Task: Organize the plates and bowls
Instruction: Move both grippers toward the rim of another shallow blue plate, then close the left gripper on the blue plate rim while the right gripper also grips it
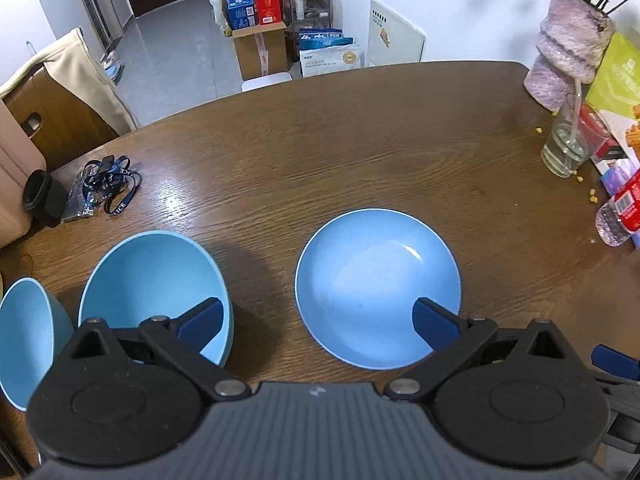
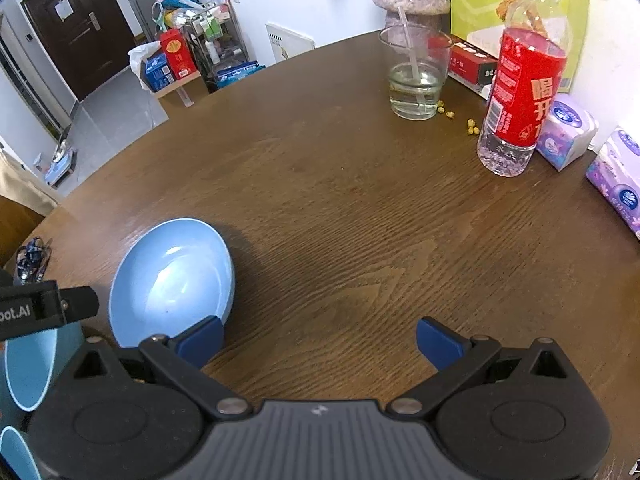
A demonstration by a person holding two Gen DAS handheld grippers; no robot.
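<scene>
shallow matte-blue plate beside deep blue bowl | likely light, rigid, slick; grip rim | left gripper, right gripper spread, empty

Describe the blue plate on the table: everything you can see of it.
The plate is round, shallow, matte light blue with a thin paler rim, probably ceramic or plastic. It is empty and sits flat, upright on the wooden table, right of two blue bowls and apart from them. The open left gripper hovers near its front edge; contact cannot be told.
</scene>
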